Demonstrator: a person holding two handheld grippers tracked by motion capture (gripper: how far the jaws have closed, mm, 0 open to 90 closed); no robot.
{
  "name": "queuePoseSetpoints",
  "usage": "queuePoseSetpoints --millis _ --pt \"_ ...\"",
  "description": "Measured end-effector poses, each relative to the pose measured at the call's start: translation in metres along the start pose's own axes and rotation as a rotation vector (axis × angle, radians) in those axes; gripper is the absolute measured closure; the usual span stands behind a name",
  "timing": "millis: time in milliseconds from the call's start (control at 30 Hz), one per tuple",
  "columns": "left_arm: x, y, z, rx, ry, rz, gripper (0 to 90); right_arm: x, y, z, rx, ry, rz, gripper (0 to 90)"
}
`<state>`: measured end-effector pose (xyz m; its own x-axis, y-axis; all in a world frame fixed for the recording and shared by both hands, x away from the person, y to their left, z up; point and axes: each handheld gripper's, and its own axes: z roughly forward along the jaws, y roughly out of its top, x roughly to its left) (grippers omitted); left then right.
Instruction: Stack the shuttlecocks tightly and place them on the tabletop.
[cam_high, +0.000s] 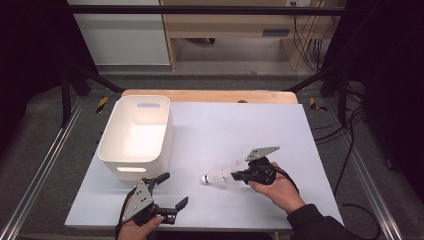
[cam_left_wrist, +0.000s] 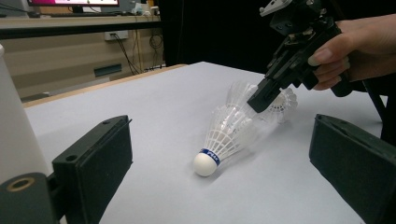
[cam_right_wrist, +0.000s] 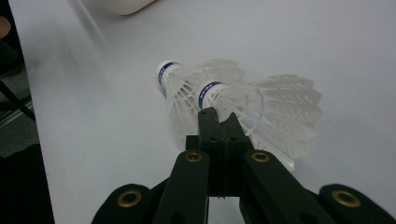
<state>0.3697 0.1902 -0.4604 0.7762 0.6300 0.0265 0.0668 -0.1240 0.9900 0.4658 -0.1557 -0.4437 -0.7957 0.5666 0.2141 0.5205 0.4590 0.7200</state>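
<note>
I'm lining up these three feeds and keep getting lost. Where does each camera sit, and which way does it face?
High view: above the person's side, facing forward and down on the table and white bin; both hands show.
Left gripper view: on the left gripper, facing level across the table, between its open jaws; right hand beyond.
Right gripper view: on the right gripper, facing along its shut jaws.
All share the shuttlecocks.

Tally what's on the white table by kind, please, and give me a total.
Shuttlecocks: 2, nested, one with its cork tip inside the other
White bin: 1
Total: 3
</note>
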Motion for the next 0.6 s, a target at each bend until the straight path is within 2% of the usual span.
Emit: queuePoseSetpoints --millis 233,600 --pt "0.000 0.000 0.000 0.005 -0.003 -0.004 5.8 0.006 0.006 0.018 -0.004 0.048 -0.023 90.0" --pt "-0.002 0.000 0.001 0.010 -0.012 -0.002 6.0 0.005 0.009 0.027 -0.022 0.103 -0.008 90.0"
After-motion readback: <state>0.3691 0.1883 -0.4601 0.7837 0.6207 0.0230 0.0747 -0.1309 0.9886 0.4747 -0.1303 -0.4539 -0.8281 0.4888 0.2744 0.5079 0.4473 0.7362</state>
